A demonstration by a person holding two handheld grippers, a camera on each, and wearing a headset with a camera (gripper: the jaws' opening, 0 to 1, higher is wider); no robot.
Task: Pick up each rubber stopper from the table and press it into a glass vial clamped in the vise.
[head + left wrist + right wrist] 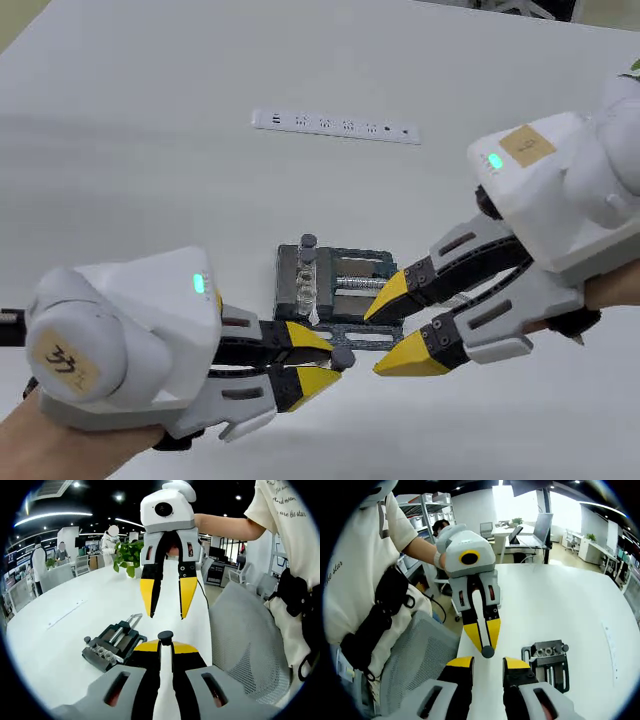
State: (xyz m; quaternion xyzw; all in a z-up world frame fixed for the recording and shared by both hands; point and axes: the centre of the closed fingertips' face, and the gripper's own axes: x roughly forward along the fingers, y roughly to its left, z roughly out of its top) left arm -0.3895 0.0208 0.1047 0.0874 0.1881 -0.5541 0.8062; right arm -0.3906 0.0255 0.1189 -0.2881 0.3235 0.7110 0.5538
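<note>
The left gripper, clenched on a rubber stopper, sat just short of the vials in the vise, with the right gripper gaping opposite

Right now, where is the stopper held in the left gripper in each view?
Head view: stopper low centre, pinched in the left gripper, just below the vise.
Left gripper view: stopper at centre, at that view's own jaw tips, right of the vise.
Right gripper view: stopper at centre, left of the vise.
Shared landmark: the vise.
</note>
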